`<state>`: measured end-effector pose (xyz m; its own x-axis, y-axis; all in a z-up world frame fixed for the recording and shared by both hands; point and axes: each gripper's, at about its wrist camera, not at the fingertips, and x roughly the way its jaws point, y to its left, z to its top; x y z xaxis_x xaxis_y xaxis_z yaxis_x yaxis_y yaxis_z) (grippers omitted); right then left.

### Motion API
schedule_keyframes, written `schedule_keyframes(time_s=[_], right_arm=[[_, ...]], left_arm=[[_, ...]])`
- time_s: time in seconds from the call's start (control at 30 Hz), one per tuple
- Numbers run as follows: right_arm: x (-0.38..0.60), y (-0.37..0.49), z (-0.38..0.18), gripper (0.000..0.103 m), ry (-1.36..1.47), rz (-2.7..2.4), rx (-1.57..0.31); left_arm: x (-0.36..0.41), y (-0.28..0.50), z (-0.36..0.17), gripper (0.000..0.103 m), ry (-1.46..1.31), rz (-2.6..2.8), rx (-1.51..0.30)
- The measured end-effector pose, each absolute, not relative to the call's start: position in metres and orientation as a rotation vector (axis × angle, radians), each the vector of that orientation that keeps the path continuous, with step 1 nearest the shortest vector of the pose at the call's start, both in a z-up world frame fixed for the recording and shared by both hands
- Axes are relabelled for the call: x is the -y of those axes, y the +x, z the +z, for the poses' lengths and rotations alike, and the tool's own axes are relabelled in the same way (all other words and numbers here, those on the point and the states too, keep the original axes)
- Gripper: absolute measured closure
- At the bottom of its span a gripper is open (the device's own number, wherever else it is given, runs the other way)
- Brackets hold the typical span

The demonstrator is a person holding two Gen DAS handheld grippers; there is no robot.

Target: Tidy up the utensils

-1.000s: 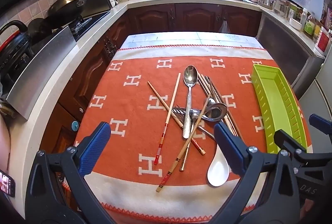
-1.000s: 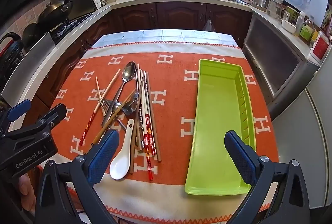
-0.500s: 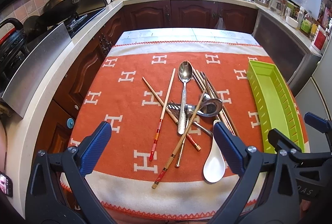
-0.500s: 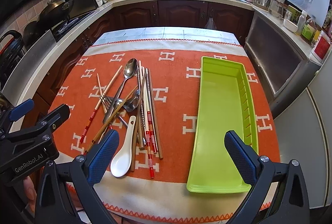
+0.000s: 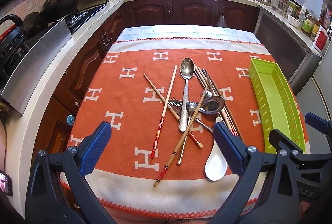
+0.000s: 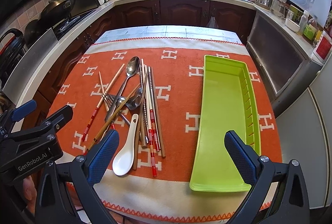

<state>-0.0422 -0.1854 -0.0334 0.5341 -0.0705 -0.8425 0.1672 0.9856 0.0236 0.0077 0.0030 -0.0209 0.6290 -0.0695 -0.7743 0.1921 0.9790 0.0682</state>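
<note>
Lying beyond spread jaws: utensils (image 5: 186,111)

I note: metal spoon (image 5: 187,70) polished, glossy; white soup spoon (image 6: 123,158) smooth, glazed; chopsticks (image 5: 169,95) matt wood; tray (image 6: 223,99) glossy plastic; cloth (image 6: 176,82) napped.

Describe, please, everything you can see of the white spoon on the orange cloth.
The white soup spoon looks like glossy ceramic, with a deep oval bowl and a short, thick handle that has a small hole near its end. It lies bowl-up at the near edge of the utensil pile on the orange cloth, bowl toward the camera. Its handle points into the pile, beside a dark chopstick. No gripper touches it.
</note>
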Motion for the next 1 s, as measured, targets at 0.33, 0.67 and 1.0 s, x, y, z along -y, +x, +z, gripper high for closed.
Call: schedule_keyframes(time_s=[0.33, 0.67, 1.0], right_arm=[[0.1806, -0.0409, -0.0319, 0.000, 0.099, -0.134, -1.001], [0.1777, -0.0393, -0.0324, 0.001, 0.089, -0.125, -1.007], [0.1763, -0.0365, -0.0325, 0.001, 0.089, -0.118, -1.006]], left_arm=[[-0.0044, 0.0082, -0.0202, 0.005, 0.144, -0.151, -0.873], [-0.0075, 0.0097, -0.0181, 0.005, 0.142, -0.149, -0.874], [-0.0097, 0.0157, -0.0180, 0.005, 0.153, -0.139, -0.878]])
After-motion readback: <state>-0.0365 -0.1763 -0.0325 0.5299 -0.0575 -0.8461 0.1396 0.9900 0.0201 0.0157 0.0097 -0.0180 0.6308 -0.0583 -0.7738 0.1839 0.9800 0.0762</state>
